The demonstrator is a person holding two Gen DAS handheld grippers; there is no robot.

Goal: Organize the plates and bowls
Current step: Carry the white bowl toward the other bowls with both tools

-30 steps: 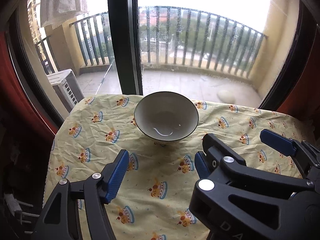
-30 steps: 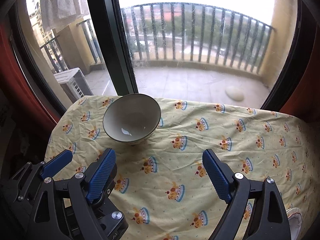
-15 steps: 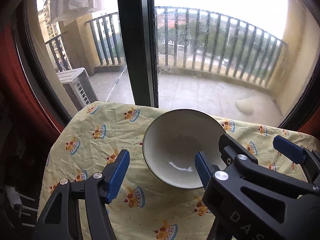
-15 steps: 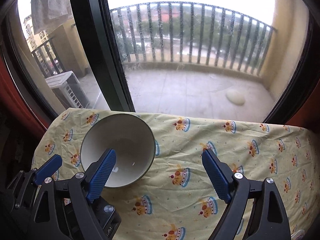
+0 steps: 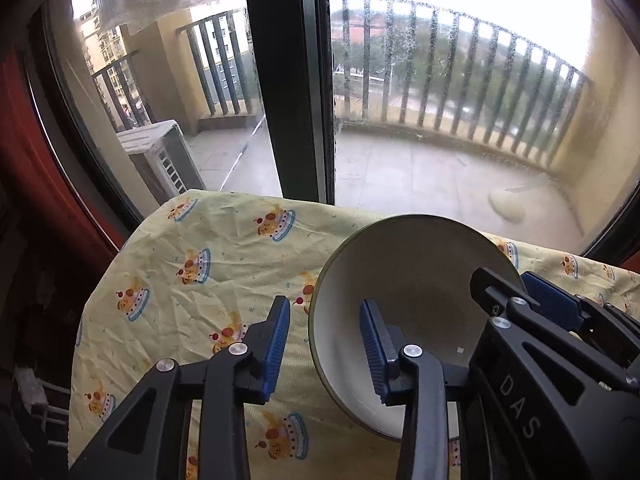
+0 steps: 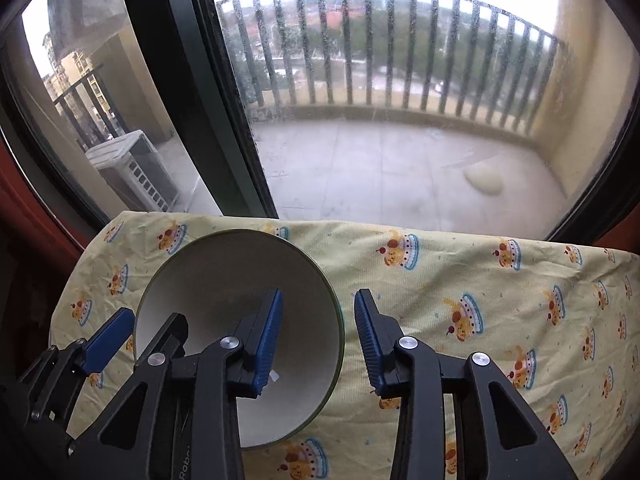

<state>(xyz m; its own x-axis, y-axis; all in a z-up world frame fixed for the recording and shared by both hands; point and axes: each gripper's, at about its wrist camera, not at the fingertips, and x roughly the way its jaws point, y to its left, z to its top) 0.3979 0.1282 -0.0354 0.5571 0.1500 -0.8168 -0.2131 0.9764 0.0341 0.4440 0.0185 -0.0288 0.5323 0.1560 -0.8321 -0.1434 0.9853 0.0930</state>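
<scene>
- One bowl (image 5: 416, 280) is what we see of the task's things; pale inside with a dark green rim, it sits on the yellow tablecloth (image 5: 208, 272) printed with little cakes, at the cloth's far left part near the window side; in the right wrist view the bowl (image 6: 240, 280) appears tipped toward us, though the fisheye may exaggerate that.
- Two grippers straddle its rim from opposite sides; our left gripper (image 5: 325, 342) has its right blue pad inside the bowl and its left pad outside, beyond the bowl's left edge, over the cloth; the jaws stand apart, and we cannot tell whether either pad touches the wall.
- Our right gripper (image 6: 318, 336) mirrors this; its left pad is inside the bowl, its right pad outside past the bowl's right edge; the jaws are parted, with the rim running between them.
- Beyond the bowl, the cloth ends at a window with a dark frame (image 6: 208, 92); behind the glass lies a balcony with a railing (image 6: 384, 44); left of the bowl, farther out, stands an air-conditioner unit (image 6: 132, 172).
</scene>
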